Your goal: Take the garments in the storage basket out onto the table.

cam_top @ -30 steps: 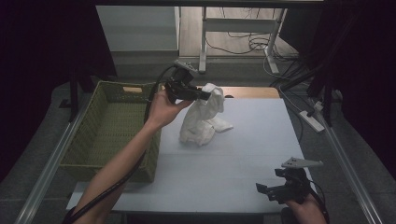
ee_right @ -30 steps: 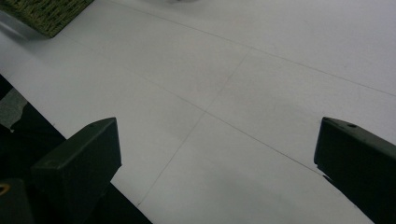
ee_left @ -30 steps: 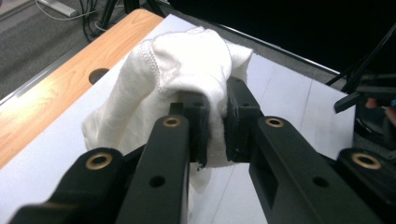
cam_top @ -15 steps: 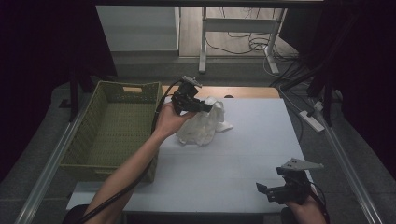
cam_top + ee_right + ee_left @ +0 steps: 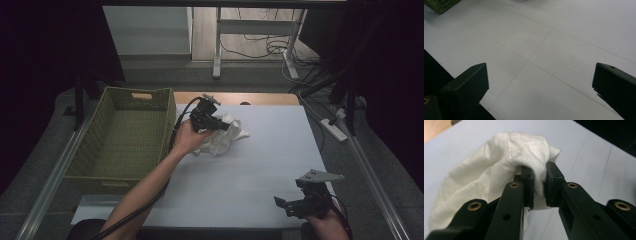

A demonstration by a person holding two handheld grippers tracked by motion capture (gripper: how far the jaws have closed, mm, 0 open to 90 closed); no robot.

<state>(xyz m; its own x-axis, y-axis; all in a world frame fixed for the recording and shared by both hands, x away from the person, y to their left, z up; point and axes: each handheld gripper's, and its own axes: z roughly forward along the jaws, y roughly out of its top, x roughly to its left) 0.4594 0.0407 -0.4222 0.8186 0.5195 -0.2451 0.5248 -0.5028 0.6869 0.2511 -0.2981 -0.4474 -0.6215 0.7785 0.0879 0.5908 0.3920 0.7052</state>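
A crumpled white cloth lies near the back left of the white table, just right of the basket. My left gripper is shut on it; in the left gripper view a fold of the cloth is pinched between the two black jaws of the left gripper, and the rest sags onto the table. My right gripper rests low at the table's front right, open, and in the right gripper view its jaws stand wide apart over bare table.
A green woven basket stands at the table's left, its inside bare. A corner of the basket shows far off in the right gripper view. Cables and a power strip lie on the floor beyond the right edge.
My left gripper has come down with the cloth, which hung in a tall bundle before and now slumps on the table. The right gripper has stayed put.
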